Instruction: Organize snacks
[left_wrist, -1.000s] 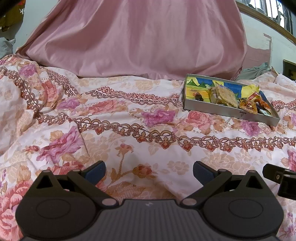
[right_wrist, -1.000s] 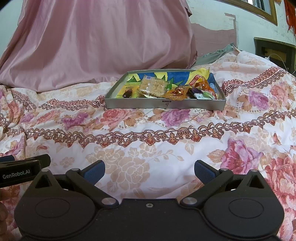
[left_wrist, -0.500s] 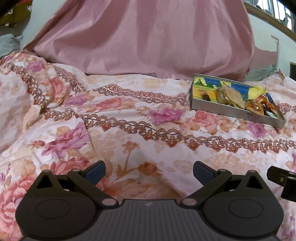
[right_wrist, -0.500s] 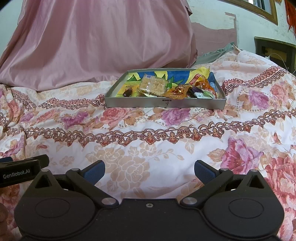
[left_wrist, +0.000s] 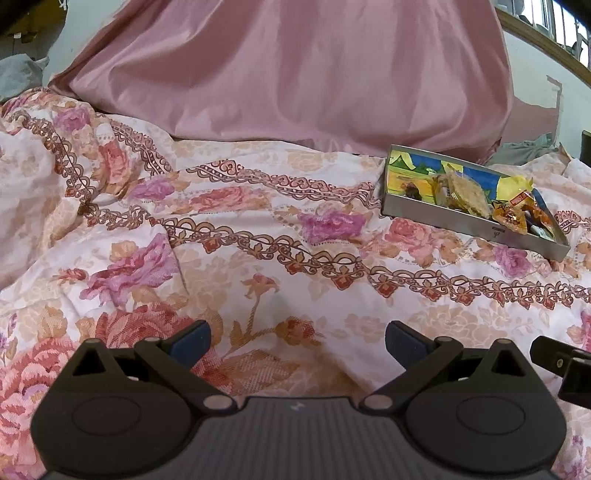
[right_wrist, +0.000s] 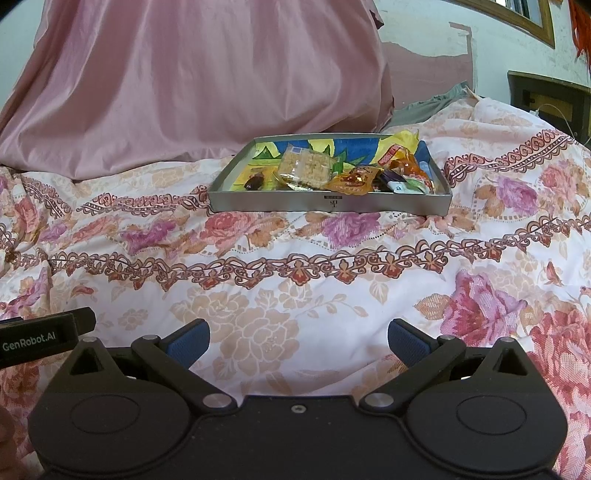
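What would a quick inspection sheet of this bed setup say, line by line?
Surface: flowered bedspread, rumpled on the left.
Job's things: metal tray resting on the bedspread, holding a cracker pack, an orange wrapper and other wrapped snacks heaped toward its right end.
Clutter: grey cloth behind the tray.
Grippers: left gripper and right gripper both open, empty, well short of the tray.
Cables: thin white wire by the dark furniture at far right.
Surroundings: pink drape, patchy wall.

2 low views, shared tray (left_wrist: 436, 214) (right_wrist: 328, 203)
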